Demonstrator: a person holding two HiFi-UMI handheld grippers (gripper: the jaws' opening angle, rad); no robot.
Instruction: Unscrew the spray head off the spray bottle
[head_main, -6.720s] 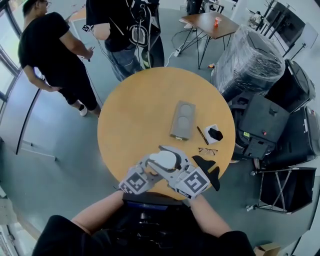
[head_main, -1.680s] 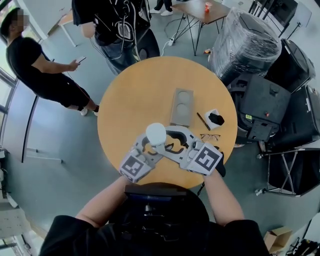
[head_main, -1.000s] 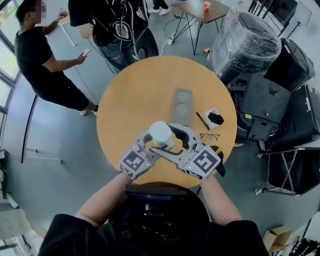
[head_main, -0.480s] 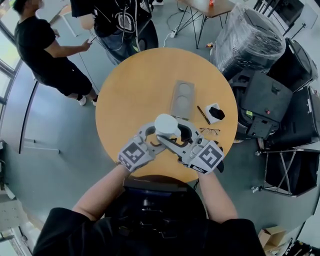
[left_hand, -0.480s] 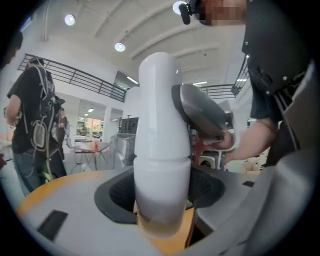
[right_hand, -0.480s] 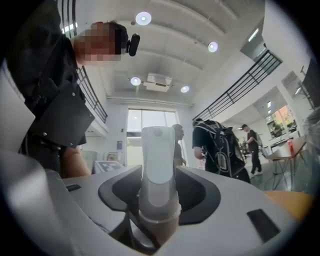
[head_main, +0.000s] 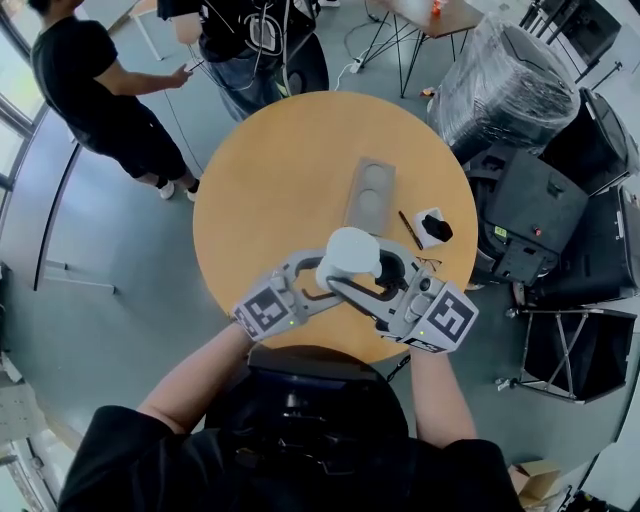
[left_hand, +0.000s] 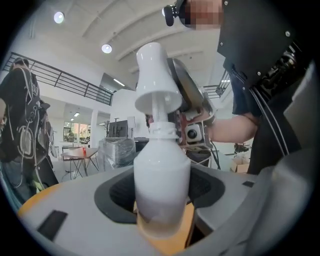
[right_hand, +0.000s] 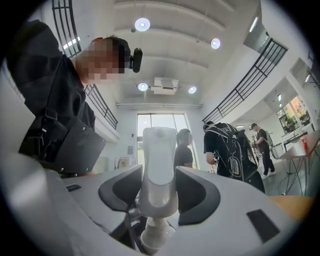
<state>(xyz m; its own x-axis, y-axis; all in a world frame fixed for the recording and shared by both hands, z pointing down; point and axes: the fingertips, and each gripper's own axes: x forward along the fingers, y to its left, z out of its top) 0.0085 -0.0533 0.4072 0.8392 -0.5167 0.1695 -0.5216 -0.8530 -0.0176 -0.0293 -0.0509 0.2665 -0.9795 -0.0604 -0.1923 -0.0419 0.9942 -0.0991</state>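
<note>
L claw (left_hand: 162, 202) grips white plastic spray bottle (left_hand: 161, 167) body; R claw (right_hand: 159, 197) just closed onto its white spray head (right_hand: 159, 160).

**Three cameras on one held bottle: one overhead, two riding along the jaws**

The head view is taken from well above and steeply downward, so the round table (head_main: 260, 180) is seen whole, with the left gripper (head_main: 318, 280) and the right gripper (head_main: 365, 278) at lower centre. The left gripper view is set very near along its own jaws and faces back toward the wearer's torso (left_hand: 270, 60), with the spray bottle (left_hand: 162, 180) filling the middle. The right gripper view is tilted up toward the ceiling lights (right_hand: 142, 24), with the spray head (right_hand: 159, 170) close before the lens. The bottle, the wearer and the bystanders (right_hand: 227, 150) are shared by all three views.
</note>
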